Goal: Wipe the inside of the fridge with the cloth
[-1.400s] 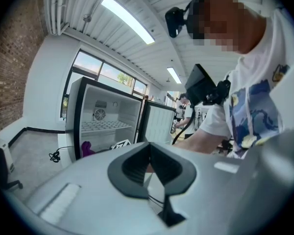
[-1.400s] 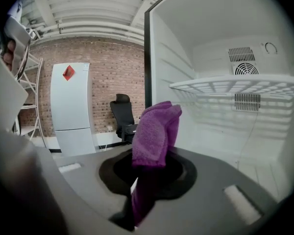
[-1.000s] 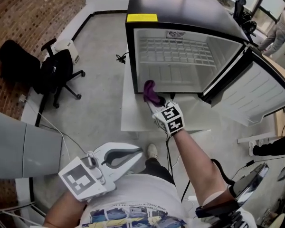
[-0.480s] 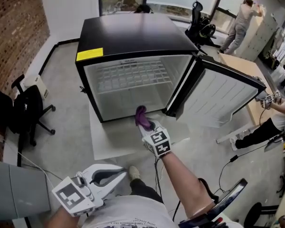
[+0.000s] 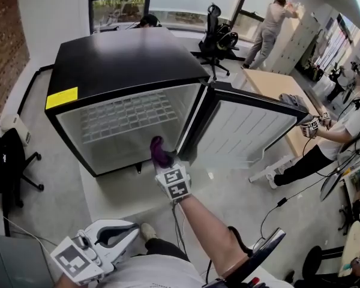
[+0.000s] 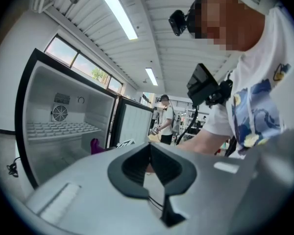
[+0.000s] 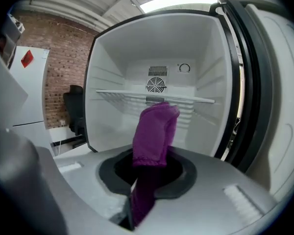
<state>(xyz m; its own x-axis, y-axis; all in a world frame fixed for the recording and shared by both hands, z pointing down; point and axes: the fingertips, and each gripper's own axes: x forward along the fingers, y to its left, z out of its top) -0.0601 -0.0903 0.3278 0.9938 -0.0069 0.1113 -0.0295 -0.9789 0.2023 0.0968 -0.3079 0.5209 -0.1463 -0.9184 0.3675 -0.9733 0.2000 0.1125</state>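
Note:
The black fridge stands with its door swung open to the right, showing a white inside with a wire shelf. My right gripper is shut on a purple cloth, held at the lower front edge of the opening near the hinge side. In the right gripper view the cloth sticks up from between the jaws, just outside the fridge. My left gripper hangs low by my body, shut and holding nothing; its view shows the fridge and the cloth from the side.
The fridge rests on a white mat on the concrete floor. A black office chair stands at the left. A wooden table and a seated person are at the right; another person stands behind.
The head view has swung, so the fridge now sits further left and more of the room shows. My right gripper still holds the cloth at the fridge's front edge. The left gripper stays low.

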